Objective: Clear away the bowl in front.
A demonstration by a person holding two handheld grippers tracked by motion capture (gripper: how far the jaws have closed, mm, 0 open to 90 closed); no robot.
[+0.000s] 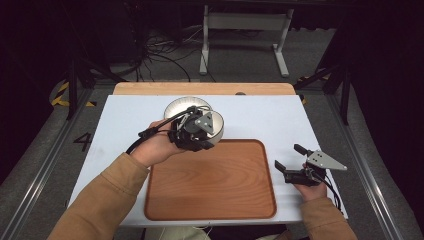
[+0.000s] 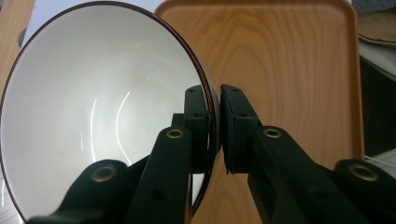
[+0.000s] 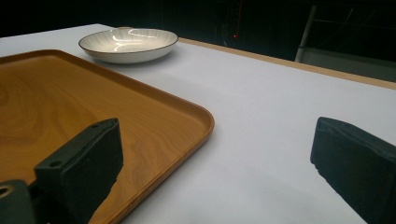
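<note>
Bowl (image 2: 93, 116) rim is pinched by left gripper (image 2: 214, 121) at tray's (image 1: 210, 200) 12 o'clock; right gripper (image 1: 295, 162) is held wide, empty. Placement onto tray is judged next.

Lab — floor cables (image 1: 160, 55), taped markings (image 1: 62, 95)

table (image 1: 280, 115) lit bright — surroundings black | glare streaks inside bowl (image 2: 93, 116) | near jaws soft
</note>
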